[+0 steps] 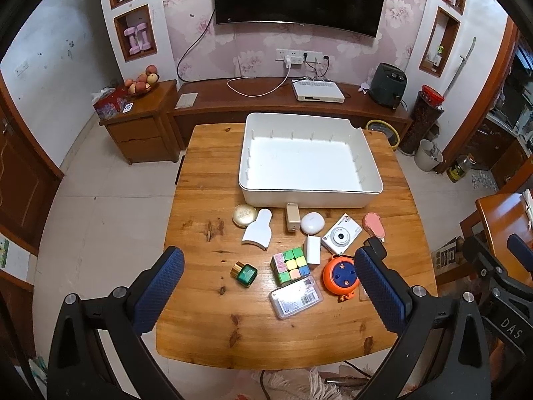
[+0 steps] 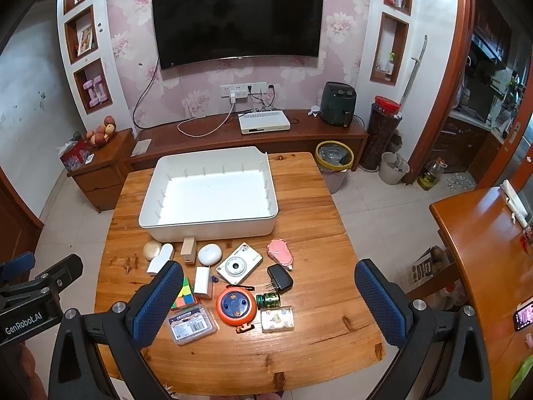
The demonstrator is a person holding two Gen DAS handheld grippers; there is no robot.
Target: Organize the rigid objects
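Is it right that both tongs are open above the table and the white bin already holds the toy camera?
No. The white bin is empty; the right wrist view shows the toy camera on the table before it. Left tongs and right tongs are open.

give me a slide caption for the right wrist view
Open right gripper above small objects beside an empty white bin on a wooden table.

the room is evenly lit by soft indoor light. glare is seen on the glossy wooden table (image 1: 213, 326) and the white bin (image 2: 213, 226) floor is washed out. straight lines are bent strongly by fisheye distortion, the corners are blacked out, and focus is held throughout.
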